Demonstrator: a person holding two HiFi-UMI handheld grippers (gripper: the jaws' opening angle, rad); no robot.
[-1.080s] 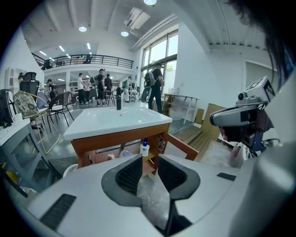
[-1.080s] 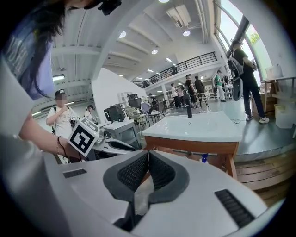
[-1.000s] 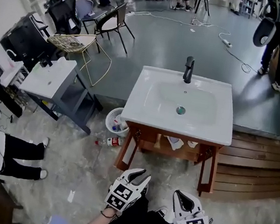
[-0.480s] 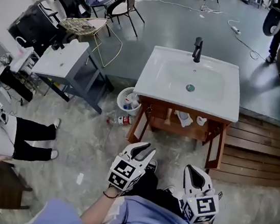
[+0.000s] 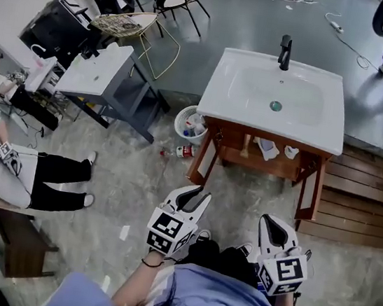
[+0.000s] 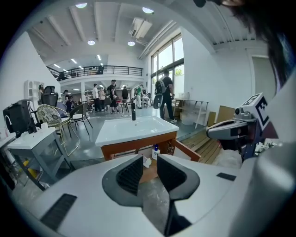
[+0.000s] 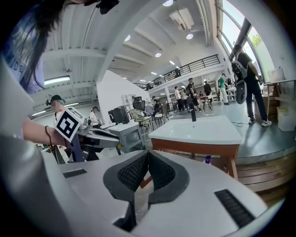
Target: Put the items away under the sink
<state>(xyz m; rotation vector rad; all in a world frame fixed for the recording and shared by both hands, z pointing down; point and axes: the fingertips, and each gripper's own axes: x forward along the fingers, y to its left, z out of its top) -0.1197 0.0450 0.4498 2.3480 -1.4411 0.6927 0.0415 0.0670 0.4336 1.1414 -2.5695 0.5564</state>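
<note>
The white sink (image 5: 277, 97) sits on a wooden cabinet (image 5: 260, 167) whose two doors stand open. On the shelf under it I see white items (image 5: 268, 149) and a small blue-capped bottle (image 6: 156, 151). My left gripper (image 5: 194, 199) hovers over the floor in front of the cabinet, well short of it, open with nothing between its jaws (image 6: 149, 163). My right gripper (image 5: 273, 227) hangs beside it to the right, also short of the cabinet, shut and empty (image 7: 148, 156).
A white wastebasket (image 5: 191, 124) with several things in it stands left of the cabinet, and a bottle (image 5: 182, 152) lies on the floor by it. Wooden decking (image 5: 365, 201) runs to the right. A second sink stand (image 5: 93, 71), a chair (image 5: 128, 27) and a seated person (image 5: 5, 172) are at the left.
The head view has drawn back, so the sink cabinet sits farther up the frame. Both grippers have risen in the frame, the left one more. Neither holds anything.
</note>
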